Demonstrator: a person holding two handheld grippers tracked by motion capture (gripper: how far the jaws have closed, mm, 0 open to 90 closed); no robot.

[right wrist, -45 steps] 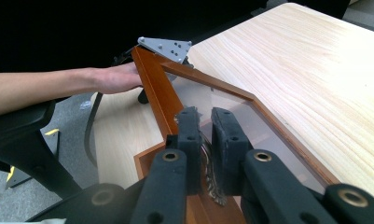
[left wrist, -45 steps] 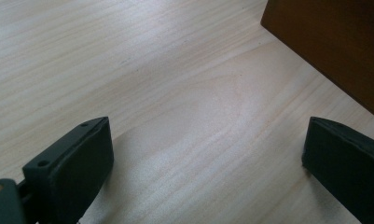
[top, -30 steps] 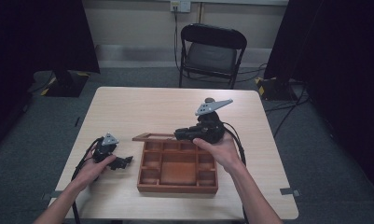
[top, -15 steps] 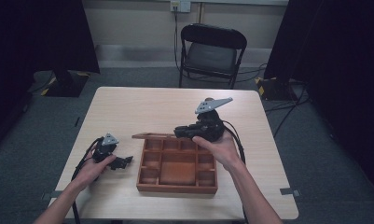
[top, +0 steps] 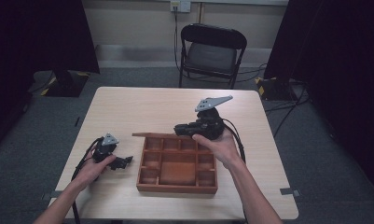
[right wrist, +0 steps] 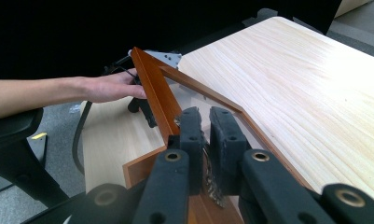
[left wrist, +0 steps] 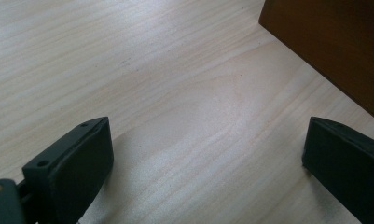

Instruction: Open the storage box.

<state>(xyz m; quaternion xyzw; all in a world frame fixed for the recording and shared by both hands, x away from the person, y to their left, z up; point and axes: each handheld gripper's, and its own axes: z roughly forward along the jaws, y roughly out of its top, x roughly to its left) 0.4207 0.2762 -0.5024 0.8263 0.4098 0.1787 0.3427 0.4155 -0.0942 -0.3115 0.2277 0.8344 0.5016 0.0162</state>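
Two grippers, right gripper (right wrist: pixel 205 140) clamped on box lid (right wrist: pixel 153 91), left gripper (left wrist: pixel 208 172) agape, no legible writing

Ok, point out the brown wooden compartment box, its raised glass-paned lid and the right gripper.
Brown wooden compartment box (top: pixel 175 188): high view, near wall.
Raised glass-paned lid (right wrist: pixel 153 88): right gripper view, wooden frame.
Right gripper (right wrist: pixel 204 125): right gripper view, between jaws.

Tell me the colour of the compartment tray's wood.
Reddish-brown wood on the compartment tray; the high view shows it best.
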